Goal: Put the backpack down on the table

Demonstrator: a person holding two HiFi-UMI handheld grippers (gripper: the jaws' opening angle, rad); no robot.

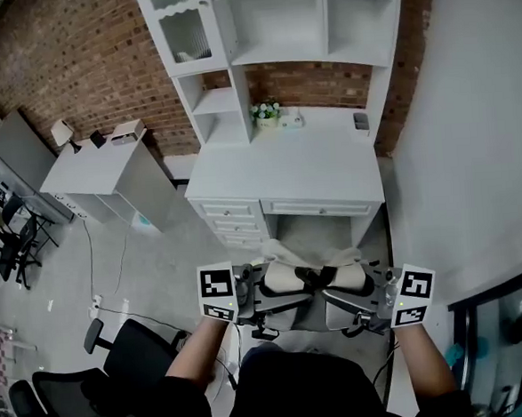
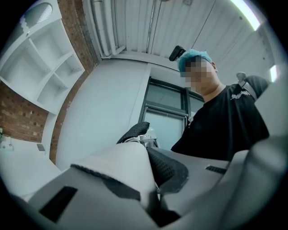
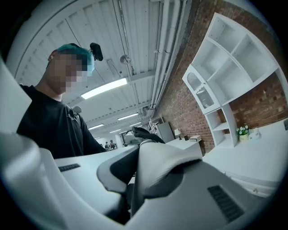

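Observation:
The backpack (image 1: pixel 309 280) is cream with black mesh padding and hangs between my two grippers, in front of the white desk (image 1: pixel 285 170) and below its top. My left gripper (image 1: pixel 269 292) is shut on one shoulder strap (image 2: pixel 128 164), pinched deep between the jaws (image 2: pixel 153 200). The other strap (image 3: pixel 164 159) is clamped in my right gripper (image 1: pixel 354 293), again far down between the jaws (image 3: pixel 128 197). Both grippers point inward toward each other, roughly level. Most of the bag's body is hidden under the straps and grippers.
On the desk's back edge stand a small flower pot (image 1: pixel 266 112) and a dark object (image 1: pixel 360 120), under a white hutch (image 1: pixel 275 24). A grey side table (image 1: pixel 106 165) is at left. A black office chair (image 1: pixel 121 369) is at lower left, a white wall (image 1: pixel 470 144) at right.

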